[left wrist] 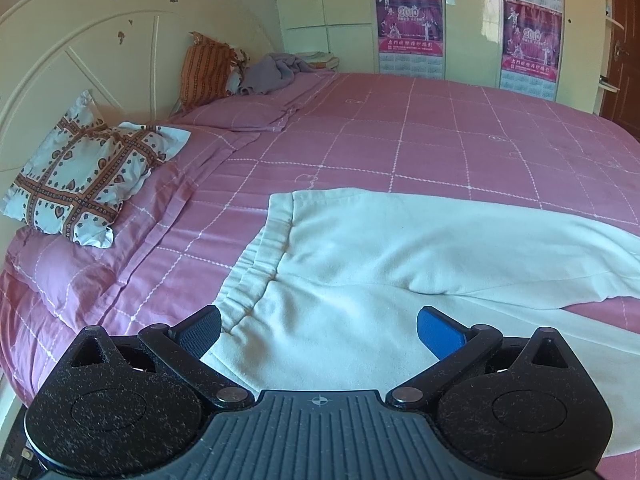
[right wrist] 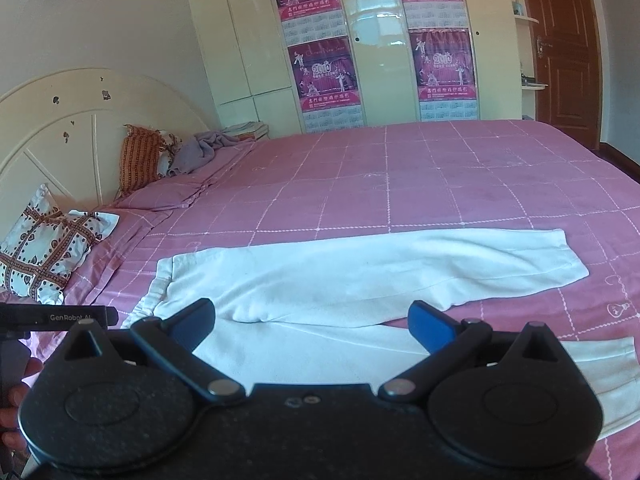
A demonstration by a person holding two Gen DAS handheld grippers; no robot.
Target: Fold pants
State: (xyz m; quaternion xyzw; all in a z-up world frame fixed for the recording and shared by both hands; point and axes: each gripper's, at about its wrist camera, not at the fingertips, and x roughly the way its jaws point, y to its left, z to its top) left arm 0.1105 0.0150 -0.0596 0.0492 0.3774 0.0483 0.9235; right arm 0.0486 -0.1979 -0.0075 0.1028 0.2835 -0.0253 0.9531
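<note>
White pants (left wrist: 384, 264) lie spread flat on the pink checked bedspread (left wrist: 400, 144), waistband to the left and the two legs running to the right. In the right wrist view the pants (right wrist: 360, 276) show whole, with the far leg's cuff at the right and the near leg's cuff at the lower right. My left gripper (left wrist: 319, 334) is open and empty, just above the waistband end near the bed's front edge. My right gripper (right wrist: 312, 326) is open and empty, above the near leg close to the crotch.
A patterned white pillow (left wrist: 84, 180) lies at the left by the cream headboard (left wrist: 80, 52). An orange pillow (left wrist: 206, 72) and a grey cloth (left wrist: 272, 70) sit at the far head of the bed. Wardrobes with posters (right wrist: 324, 68) stand behind. My left gripper's body (right wrist: 56, 318) shows at the right view's left edge.
</note>
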